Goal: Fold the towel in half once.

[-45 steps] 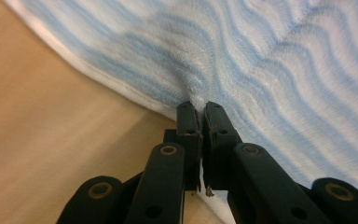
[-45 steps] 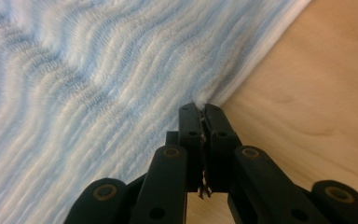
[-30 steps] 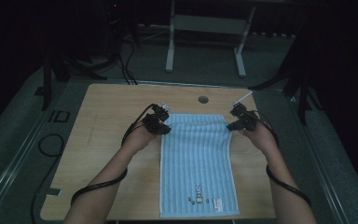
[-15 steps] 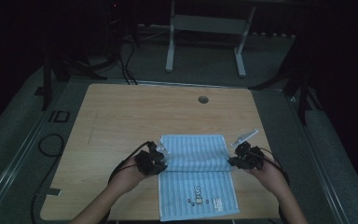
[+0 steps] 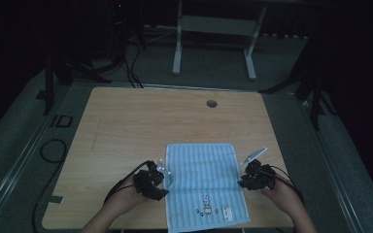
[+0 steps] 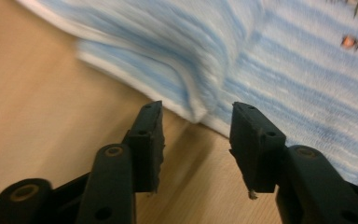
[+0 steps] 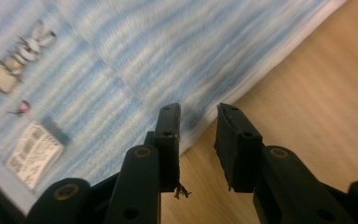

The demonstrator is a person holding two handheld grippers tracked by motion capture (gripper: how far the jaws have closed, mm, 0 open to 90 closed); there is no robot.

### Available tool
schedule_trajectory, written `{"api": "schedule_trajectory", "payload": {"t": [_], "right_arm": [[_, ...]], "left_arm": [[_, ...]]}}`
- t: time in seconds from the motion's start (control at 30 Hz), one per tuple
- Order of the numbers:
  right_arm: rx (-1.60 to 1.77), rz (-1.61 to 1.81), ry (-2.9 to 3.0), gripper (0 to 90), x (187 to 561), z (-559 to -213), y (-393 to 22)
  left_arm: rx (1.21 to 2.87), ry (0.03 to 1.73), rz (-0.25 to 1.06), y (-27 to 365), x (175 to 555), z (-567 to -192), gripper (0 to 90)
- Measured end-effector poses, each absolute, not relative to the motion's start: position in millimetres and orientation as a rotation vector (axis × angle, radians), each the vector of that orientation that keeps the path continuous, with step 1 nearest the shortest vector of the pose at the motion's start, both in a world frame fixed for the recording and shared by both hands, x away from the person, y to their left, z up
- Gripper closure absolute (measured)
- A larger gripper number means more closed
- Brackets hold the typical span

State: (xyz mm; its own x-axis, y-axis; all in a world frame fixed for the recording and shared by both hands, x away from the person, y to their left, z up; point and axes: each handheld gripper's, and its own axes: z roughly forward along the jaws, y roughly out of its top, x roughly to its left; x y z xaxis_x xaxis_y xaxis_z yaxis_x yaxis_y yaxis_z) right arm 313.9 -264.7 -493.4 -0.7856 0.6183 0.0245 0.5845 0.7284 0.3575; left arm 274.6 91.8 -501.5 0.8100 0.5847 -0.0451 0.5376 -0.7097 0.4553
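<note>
The light-blue striped terry towel with white edging (image 5: 205,182) lay folded over on the near half of the pale wooden table (image 5: 141,121), its far folded edge running across the table between my two hands and its near end reaching the table's front edge. A small printed motif and a white label (image 5: 227,211) sat on the lower layer near that front edge; in my right gripper view the same label (image 7: 33,151) showed to the left of the jaws. The upper layer's corner on my left side was a little rumpled, and it bulged just ahead of my left jaws.

My left gripper (image 6: 196,140) rested at the towel's left edge. Its jaws had just been opening and stood spread, with bare wood and the towel's white hem in the gap, the pads pressing on nothing. My right gripper (image 7: 198,140) sat at the towel's right edge. Its jaws had also just been opening and stood apart by a narrower gap; the hem passed just ahead of the left pad, and I saw no cloth pinched between them.

Farther out, a round dark hole (image 5: 211,103) marked the table's far side, and black cables (image 5: 53,155) trailed over the grey floor on my left.
</note>
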Motion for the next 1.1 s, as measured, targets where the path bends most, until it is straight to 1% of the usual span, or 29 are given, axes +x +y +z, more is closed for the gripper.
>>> {"api": "schedule_trajectory", "payload": {"t": [0.03,0.07,0.1,0.13,0.17,0.2,0.23,0.33,0.37,0.4,0.43,0.47,0.5,0.53,0.57,0.73,0.83,0.87,0.9,1.0,1.1], "right_arm": [[0.965,0.568,2.808,73.2,313,-482,-263],[0.965,0.568,2.808,73.2,313,-482,-263],[0.932,0.589,2.789,80.3,311,-474,-257],[0.932,0.589,2.789,80.3,311,-474,-257],[0.907,0.591,2.797,83.2,312,-474,-247],[0.907,0.591,2.797,83.2,312,-474,-247],[0.882,0.579,2.804,83.2,314,-479,-238],[0.878,0.571,2.825,83.2,318,-487,-231],[0.883,0.542,2.849,82.8,322,-499,-225],[0.883,0.542,2.849,82.8,322,-499,-225],[0.887,0.5,2.866,80.4,323,-508,-222],[0.887,0.5,2.866,80.4,323,-508,-222],[0.889,0.48,2.877,79.2,325,-517,-221],[0.889,0.48,2.877,79.2,325,-517,-221],[0.914,0.51,2.874,77.3,327,-517,-223],[0.92,0.505,2.878,75.4,330,-517,-225],[0.929,0.488,2.884,74.1,335,-517,-225],[0.929,0.488,2.884,74.1,335,-517,-225],[0.938,0.48,2.881,73.5,339,-516,-226],[0.947,0.483,2.879,73.4,344,-516,-227],[0.991,0.491,2.881,73.5,357,-517,-230]], "left_arm": [[2.522,0.811,0.165,89,275,-493,50.7],[2.522,0.811,0.165,89,275,-493,50.7],[2.493,0.761,0.173,79,274,-485,51.8],[2.493,0.761,0.173,79,274,-485,52.4],[2.492,0.721,0.187,68,275,-484,52.4],[2.492,0.721,0.187,68,275,-484,52.4],[2.5,0.702,0.163,56,278,-487,52.3],[2.517,0.717,0.126,48,282,-495,52.2],[2.546,0.72,0.111,47,283,-504,51.9],[2.546,0.72,0.111,47,283,-504,51.8],[2.567,0.731,0.078,49,285,-512,49.7],[2.567,0.731,0.078,49,285,-512,49.6],[2.587,0.753,0.101,52,286,-519,49.4],[2.587,0.753,0.101,52,286,-519,47.6],[2.594,0.757,0.096,54,288,-524,45.8],[2.606,0.749,0.117,51,295,-526,45.5],[2.606,0.754,0.108,50,312,-526,45.5],[2.606,0.754,0.108,50,312,-526,45.5],[2.609,0.753,0.105,49,322,-526,45.5],[2.607,0.762,0.102,48,330,-525,45.5],[2.63,0.754,0.102,44,343,-525,45.3]]}}
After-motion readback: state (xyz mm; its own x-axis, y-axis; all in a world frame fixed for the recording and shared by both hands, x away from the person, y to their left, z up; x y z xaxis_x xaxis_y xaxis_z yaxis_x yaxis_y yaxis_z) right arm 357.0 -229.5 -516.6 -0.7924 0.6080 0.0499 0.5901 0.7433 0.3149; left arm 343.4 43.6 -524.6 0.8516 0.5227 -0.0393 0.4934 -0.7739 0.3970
